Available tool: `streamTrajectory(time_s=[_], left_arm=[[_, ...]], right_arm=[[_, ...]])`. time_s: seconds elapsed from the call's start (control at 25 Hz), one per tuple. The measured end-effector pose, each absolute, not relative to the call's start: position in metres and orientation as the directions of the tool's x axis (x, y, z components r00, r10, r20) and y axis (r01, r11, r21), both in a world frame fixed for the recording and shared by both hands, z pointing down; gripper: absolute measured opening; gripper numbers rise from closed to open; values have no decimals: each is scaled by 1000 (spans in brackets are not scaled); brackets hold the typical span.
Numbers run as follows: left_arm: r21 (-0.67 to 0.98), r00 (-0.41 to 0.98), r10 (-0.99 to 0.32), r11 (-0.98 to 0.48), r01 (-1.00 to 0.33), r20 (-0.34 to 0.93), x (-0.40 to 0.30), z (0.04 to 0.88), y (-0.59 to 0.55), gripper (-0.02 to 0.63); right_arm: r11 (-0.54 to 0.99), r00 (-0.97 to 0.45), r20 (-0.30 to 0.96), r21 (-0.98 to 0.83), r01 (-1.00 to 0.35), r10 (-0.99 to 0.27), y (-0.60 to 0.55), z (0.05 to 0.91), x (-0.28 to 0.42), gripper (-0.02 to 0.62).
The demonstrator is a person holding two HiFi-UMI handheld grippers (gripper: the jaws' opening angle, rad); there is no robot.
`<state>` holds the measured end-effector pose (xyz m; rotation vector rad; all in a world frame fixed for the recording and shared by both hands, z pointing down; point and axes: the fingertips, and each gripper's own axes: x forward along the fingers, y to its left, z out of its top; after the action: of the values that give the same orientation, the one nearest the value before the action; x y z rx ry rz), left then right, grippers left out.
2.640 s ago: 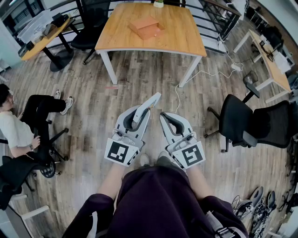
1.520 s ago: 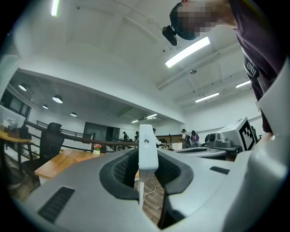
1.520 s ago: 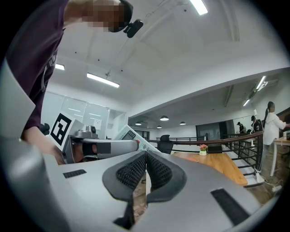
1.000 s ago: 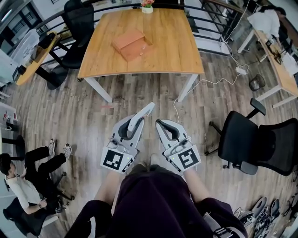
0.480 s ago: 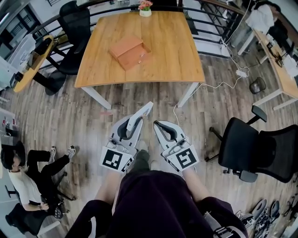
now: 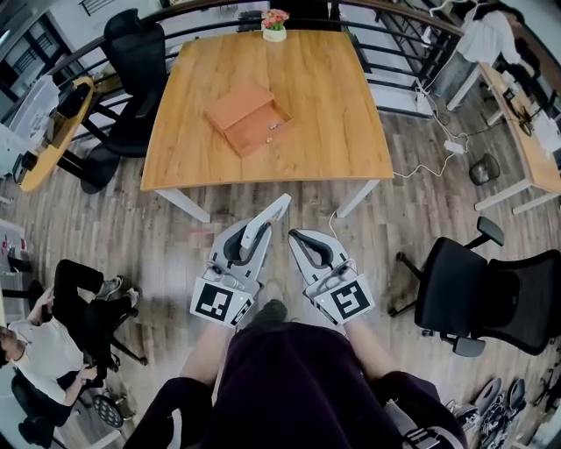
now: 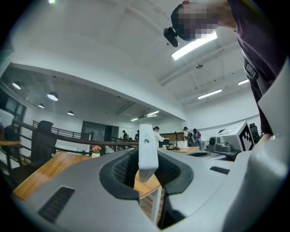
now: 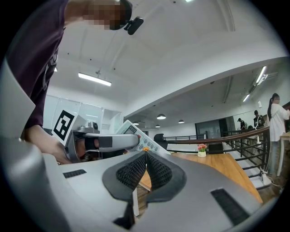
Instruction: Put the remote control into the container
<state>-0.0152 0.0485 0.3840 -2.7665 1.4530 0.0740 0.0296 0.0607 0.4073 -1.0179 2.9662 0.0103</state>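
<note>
The person stands on the wood-plank floor (image 6: pixel 175 228) a little short of the light wooden desk (image 6: pixel 333 105), with a grey tool in each hand at waist height. The left tool (image 6: pixel 259 228) is clenched on the slim white remote control (image 6: pixel 276 210): in the left gripper view the remote (image 7: pixel 147 152) sits edge-on between the two dark pads, which press its flat sides. Its long axis runs on from the jaws, forward and slightly to the right. The free end points at the near edge of the desk and stops over the floor, just short of it. In the right gripper view the button face of the remote (image 8: pixel 141 139) shows, turned toward the right tool.

The right tool (image 6: pixel 296 235) hangs just beside the left one with its jaws pressed together and nothing between them (image 8: pixel 146 156).

The flat orange-brown container (image 6: pixel 248 118) lies open on the desk, toward its left half and well apart from the remote. A small pot of pink flowers (image 6: pixel 274 24) stands at the far edge.
</note>
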Motion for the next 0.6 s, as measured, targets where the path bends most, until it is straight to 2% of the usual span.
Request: streamTrajectory(time_s=[0.4,0.6], left_arm=[[46,586,-809,-588,-808,-48,-81,390,-49,86],[66,595,-802,-597,-800,-42,-94,397,-80,86]], right_arm=[[769,-769,11,17,-639,-639,-37,405,-35,20],[759,-759,3,9,-651,-651,-68,408,-44,20]])
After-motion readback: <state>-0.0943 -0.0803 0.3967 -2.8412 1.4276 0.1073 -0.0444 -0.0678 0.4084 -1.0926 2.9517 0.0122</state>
